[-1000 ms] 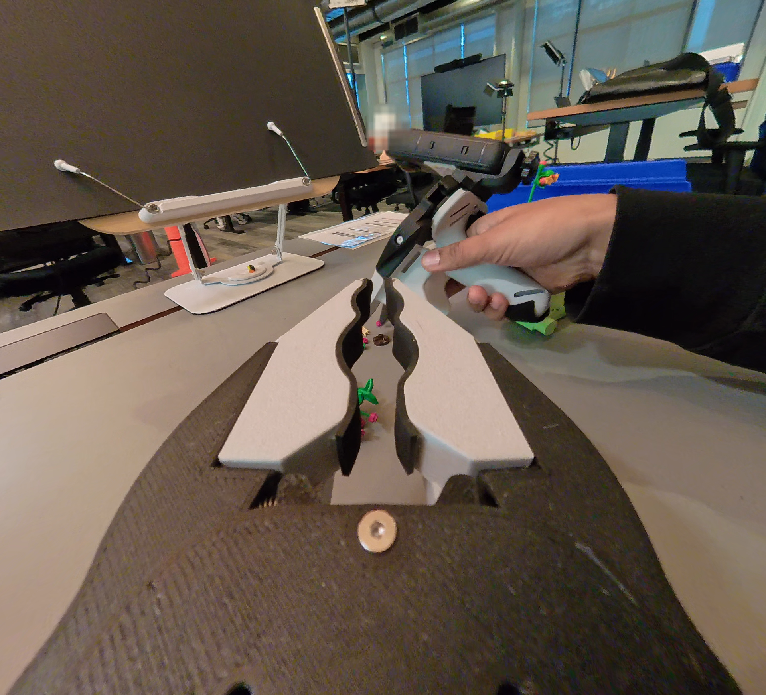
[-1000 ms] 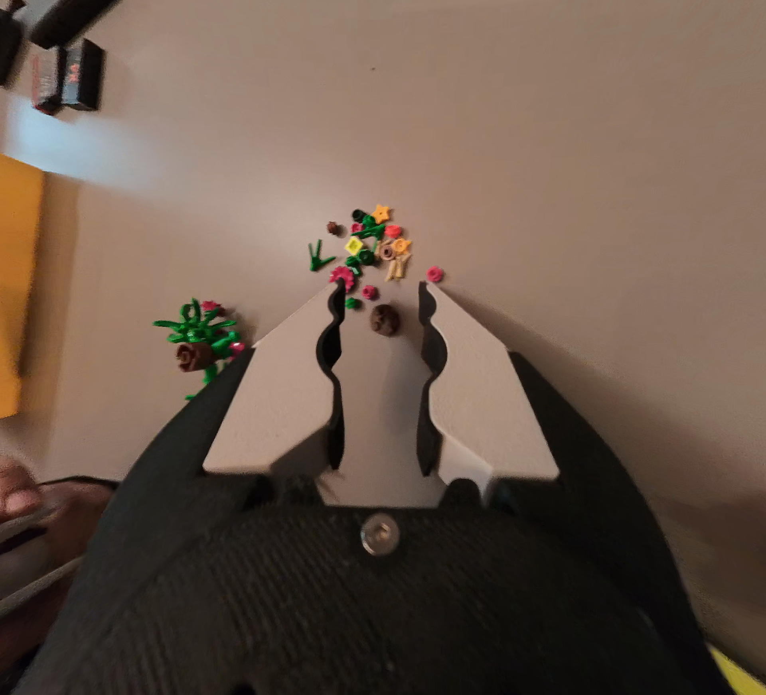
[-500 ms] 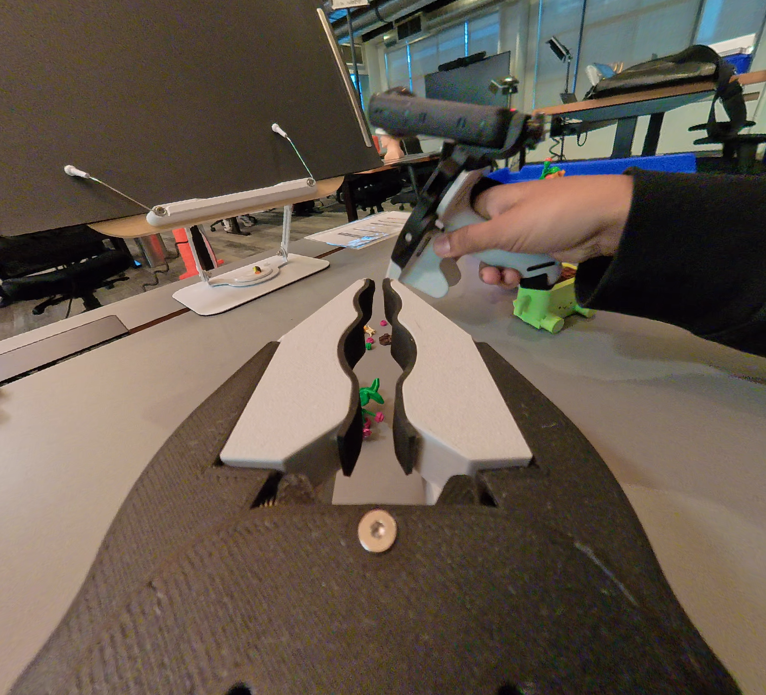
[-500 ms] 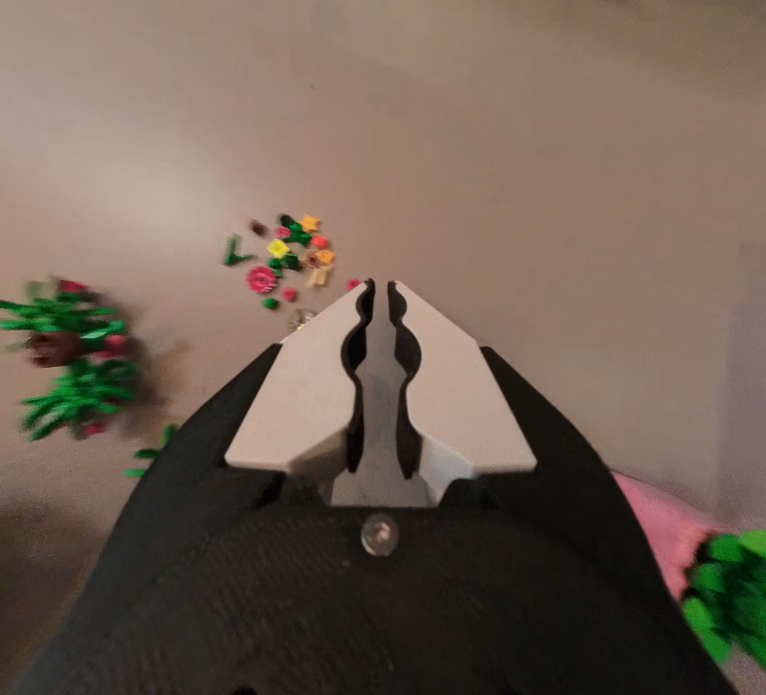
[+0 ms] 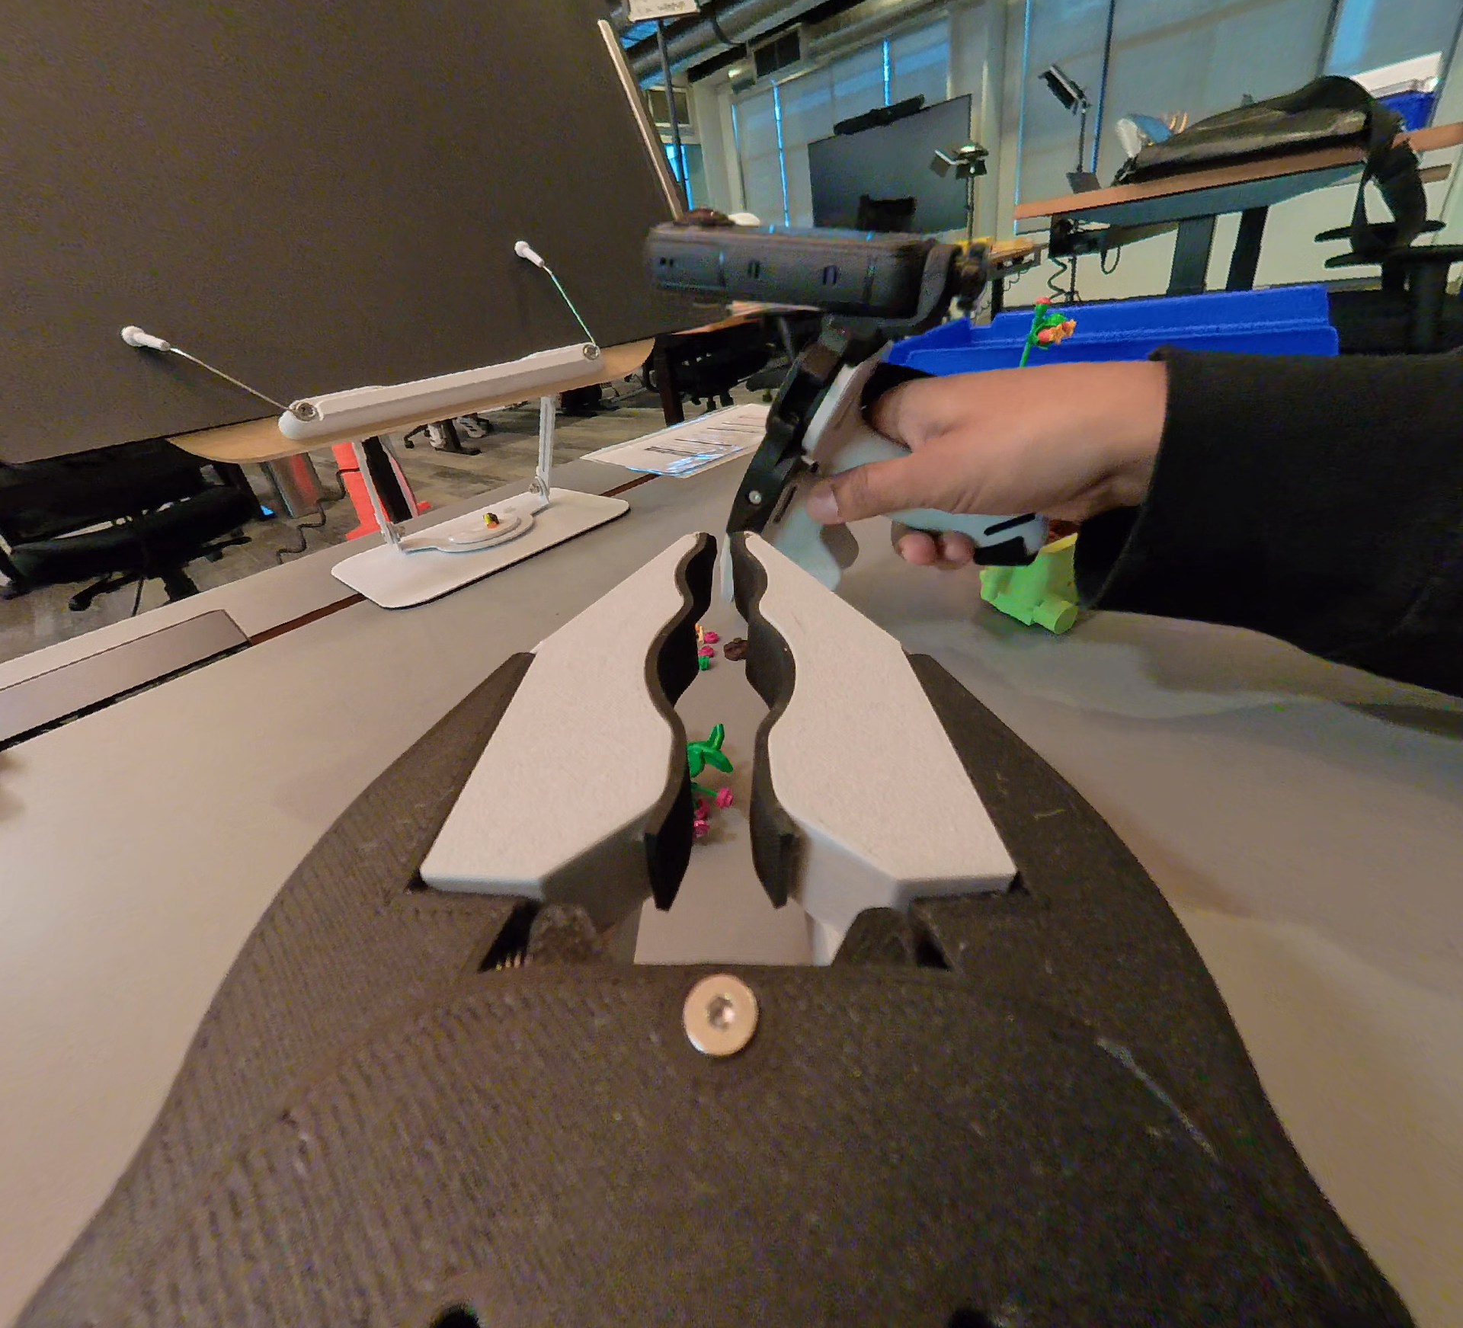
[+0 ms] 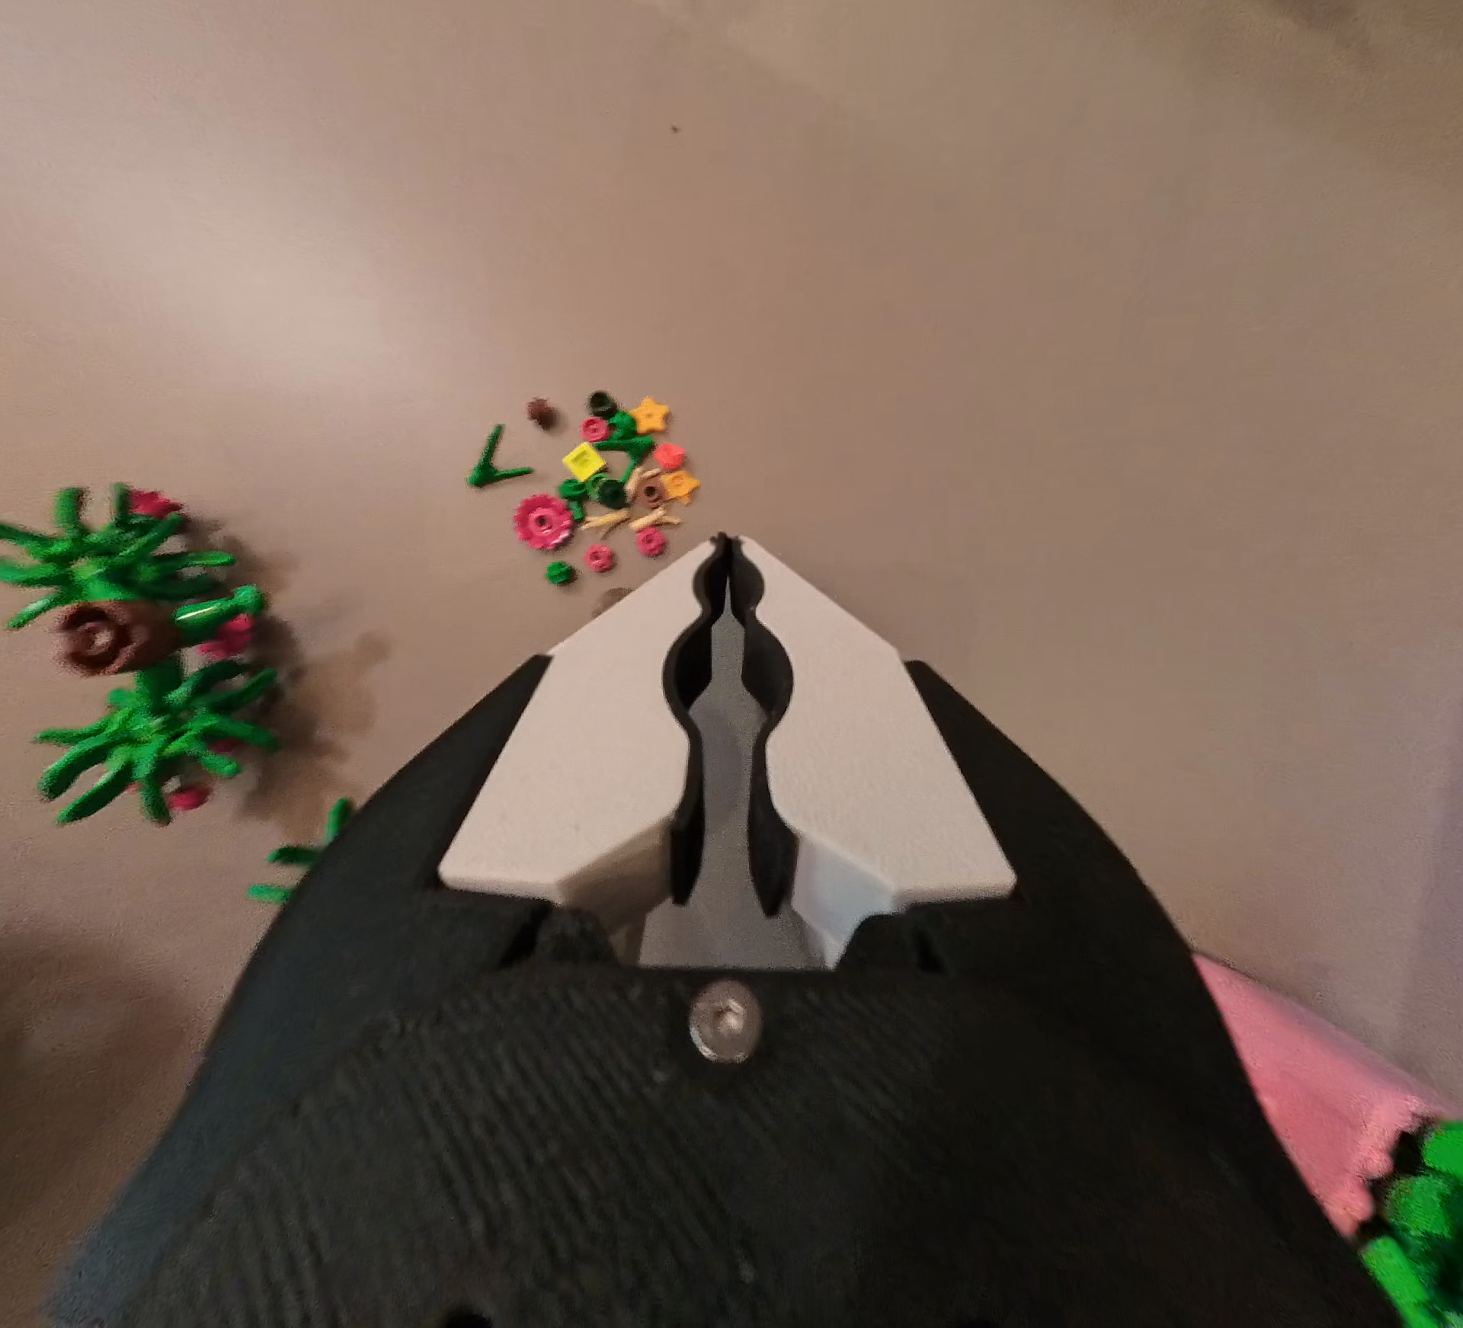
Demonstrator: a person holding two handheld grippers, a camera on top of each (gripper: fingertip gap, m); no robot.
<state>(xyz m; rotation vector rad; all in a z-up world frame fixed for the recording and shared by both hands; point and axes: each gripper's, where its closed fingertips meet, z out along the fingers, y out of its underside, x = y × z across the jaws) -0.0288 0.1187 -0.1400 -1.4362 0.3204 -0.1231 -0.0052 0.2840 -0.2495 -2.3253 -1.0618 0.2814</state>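
Grey tabletop (image 6: 1029, 261) carries a scatter of small plastic bits (image 6: 609, 482), pink, green, yellow and orange, lying just beyond the tip of the right tongs (image 6: 724, 544). Those tongs are closed tip to tip, and whether anything tiny is pinched there I cannot tell. To their left lies a green leafy plant piece (image 6: 134, 649) with a brown centre and pink buds, somewhat blurred. A pink thing (image 6: 1298, 1084) with green bits shows at the lower right corner.

The left tongs (image 5: 722, 546) hang low over the tabletop, narrowly parted and empty, with part of the plant piece (image 5: 707, 760) seen through the gap. Ahead, a hand (image 5: 989, 451) grips the right tool. Behind stand a black board on a white stand (image 5: 475, 538) and a lime-green toy (image 5: 1029, 589).
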